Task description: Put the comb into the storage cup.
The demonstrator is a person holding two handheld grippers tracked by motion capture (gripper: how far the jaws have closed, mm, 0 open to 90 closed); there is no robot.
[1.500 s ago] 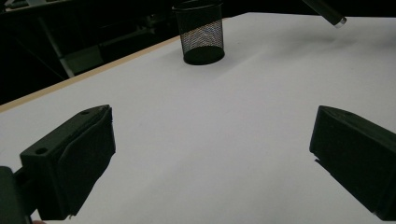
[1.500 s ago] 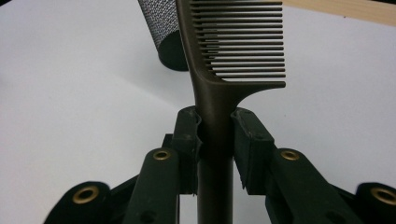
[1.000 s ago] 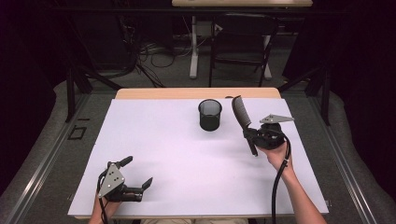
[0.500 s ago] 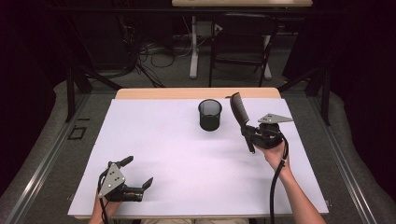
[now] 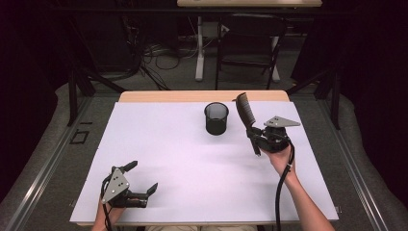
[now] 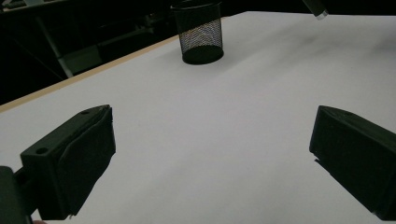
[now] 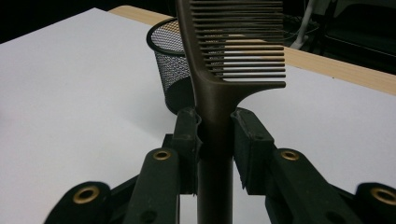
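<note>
You're in a lab or studio. Black curtains (image 5: 365,57) flank the frame. Cables (image 5: 154,53) tangle upper centre beyond your white-topped table (image 5: 159,144).

Brown comb (image 7: 219,70) upright in clamped right gripper (image 7: 215,135), mesh cup (image 7: 175,70) just behind.

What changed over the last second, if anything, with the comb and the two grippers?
Little changed. The right gripper stays shut on the comb, held beside the mesh cup; hand and comb have edged slightly toward the cup. Nothing was picked up or let go. The left gripper rests open at the near edge of the table, as before; the cup has not moved.
</note>
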